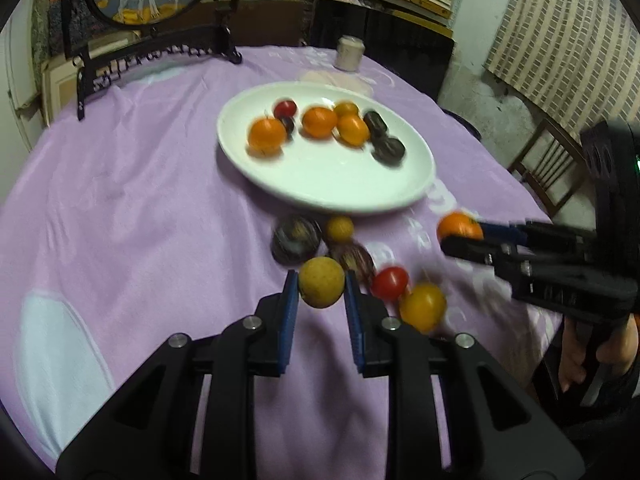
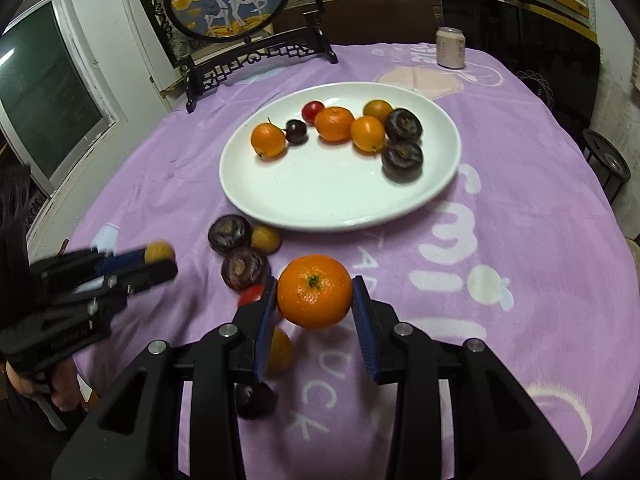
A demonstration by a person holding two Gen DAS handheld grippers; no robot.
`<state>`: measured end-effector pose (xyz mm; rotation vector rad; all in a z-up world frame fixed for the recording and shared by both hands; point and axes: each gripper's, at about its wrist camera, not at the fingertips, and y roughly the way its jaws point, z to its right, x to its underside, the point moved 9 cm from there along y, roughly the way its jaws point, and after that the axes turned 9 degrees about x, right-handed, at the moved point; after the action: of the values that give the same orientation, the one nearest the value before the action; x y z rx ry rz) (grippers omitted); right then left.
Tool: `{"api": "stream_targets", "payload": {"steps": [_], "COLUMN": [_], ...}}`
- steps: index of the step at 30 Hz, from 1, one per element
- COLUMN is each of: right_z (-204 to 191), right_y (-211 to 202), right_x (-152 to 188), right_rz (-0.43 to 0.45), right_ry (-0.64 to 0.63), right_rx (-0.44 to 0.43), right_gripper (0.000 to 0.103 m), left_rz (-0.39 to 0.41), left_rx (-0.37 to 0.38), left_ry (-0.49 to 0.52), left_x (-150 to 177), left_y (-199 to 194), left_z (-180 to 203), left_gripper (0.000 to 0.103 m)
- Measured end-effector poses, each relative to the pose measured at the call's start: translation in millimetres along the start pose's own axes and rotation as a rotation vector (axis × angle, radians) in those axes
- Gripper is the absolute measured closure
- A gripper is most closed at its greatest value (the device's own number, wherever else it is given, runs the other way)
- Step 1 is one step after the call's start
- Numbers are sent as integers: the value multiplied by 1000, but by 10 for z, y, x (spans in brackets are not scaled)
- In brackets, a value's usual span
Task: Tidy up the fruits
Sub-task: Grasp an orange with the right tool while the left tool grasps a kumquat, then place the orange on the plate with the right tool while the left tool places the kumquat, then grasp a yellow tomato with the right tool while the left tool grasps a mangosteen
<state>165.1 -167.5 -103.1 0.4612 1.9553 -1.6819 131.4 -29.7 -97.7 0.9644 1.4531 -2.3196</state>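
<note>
My left gripper (image 1: pixel 321 285) is shut on a small tan-yellow fruit (image 1: pixel 321 282), held above the cloth in front of the white plate (image 1: pixel 344 184); it also shows in the right wrist view (image 2: pixel 159 251). My right gripper (image 2: pixel 314 298) is shut on an orange mandarin (image 2: pixel 314 291), also seen in the left wrist view (image 1: pixel 459 227). The plate (image 2: pixel 320 196) holds several fruits: oranges, dark plums, a cherry and a red tomato. Loose on the cloth lie two dark plums (image 2: pixel 229 233), a small yellow fruit (image 2: pixel 265 238), a red tomato (image 1: pixel 389 282) and a yellow-orange fruit (image 1: pixel 422 306).
A purple cloth (image 2: pixel 520 240) covers the round table. A framed deer picture on a black stand (image 2: pixel 232 4) is at the back left. A pale can (image 2: pixel 450 47) stands at the back right. A wooden chair (image 1: pixel 548 164) is beyond the table's right edge.
</note>
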Motion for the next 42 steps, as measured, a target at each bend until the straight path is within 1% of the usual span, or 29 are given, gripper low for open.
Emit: {"api": "stream_targets", "payload": {"steps": [3,6,9,10,12,15,17,21,22,23,24,26,27,29,31,34,36,38,42], "right_z": [-28,-37,8,37,81,162,180,195,209,213,231,277,292,323,350,376,357,314,195], "right_y": [49,125,254,340,497,753,813,863,866,852,822,684,602,395,170,-76,-185,-239,-345], "right_x": [-110,-323,-612,-714,-816,-907,-931,-955,-964,-970,-980,-1014,-1015,-975,-856,-608,-447,-380,-326], "right_rz": [3,17,40,43,33,-5,-12,-12,-11,-7,-1,35,49,77,100,113,104,93,98], "right_ry": [-2,-13,-38,-46,-56,-47,-40,-36,-28,-21,-12,9,12,16,26,63,93,93,59], "right_rx": [-12,-13,14,27,42,36,28,27,30,33,38,50,56,67,69,53,29,26,41], "right_gripper": [66,66,66,66,66,66,66,65,64,54,49,46,46,44,42,42,42,42,42], "left_rz": [7,-2,1,0,-17,-53,-63,-66,-59,-52,-32,7,23,67,109,137,139,118,96], "left_rx": [0,2,-22,-28,-41,-34,-29,-30,-38,-45,-60,-80,-75,-72,-88,-137,-170,-172,-166], "left_ry": [-15,-13,3,5,0,-38,-49,-34,-38,-41,-47,-50,-53,-64,-64,-75,-98,-119,-135], "left_x": [-247,-565,-944,-1012,-1180,-1285,-1308,-1335,-1350,-1359,-1370,-1394,-1385,-1316,-1133,-805,-550,-332,-125], "left_y": [77,243,466,520,728,971,1059,1135,1127,1113,1061,897,800,540,247,-32,-151,-196,-244], "left_z": [-72,-101,-107,-110,-148,-223,-253,-242,-258,-260,-274,-296,-289,-294,-306,-380,-441,-475,-485], "left_gripper": [80,80,80,80,80,80,80,79,69,50,44,41,39,25,20,19,19,19,19]}}
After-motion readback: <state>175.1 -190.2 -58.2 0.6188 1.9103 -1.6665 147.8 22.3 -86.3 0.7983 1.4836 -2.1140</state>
